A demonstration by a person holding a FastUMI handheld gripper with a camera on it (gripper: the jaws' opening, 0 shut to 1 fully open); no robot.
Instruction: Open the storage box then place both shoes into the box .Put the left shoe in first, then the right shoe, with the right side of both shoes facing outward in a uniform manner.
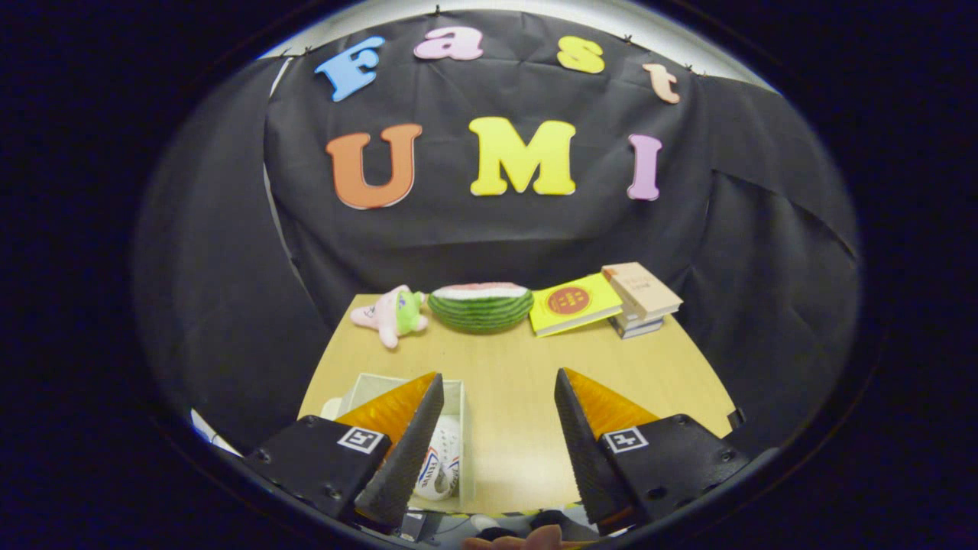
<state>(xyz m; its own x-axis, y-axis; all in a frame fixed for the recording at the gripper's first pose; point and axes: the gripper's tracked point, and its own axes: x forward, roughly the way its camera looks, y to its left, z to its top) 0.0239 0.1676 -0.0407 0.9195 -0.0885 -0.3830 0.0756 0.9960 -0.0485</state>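
On the wooden table (519, 382), the gripper (498, 420) hangs with fingers spread wide and empty. The white storage box (458, 397) sits at seven o'clock behind the left finger, a white shoe (439, 466) inside; the shoe is probably light and pliable, best pinched at the collar.

Light was even, fairly bright on table (519, 382); soft shadows; strong fisheye bending at edges; gripper (498, 424) fingers sharp, spread apart.

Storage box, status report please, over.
Gripper open, fingers apart, holding nothing. Storage box behind the left finger, a white shoe inside. Bare table between the fingers, nothing in the way.
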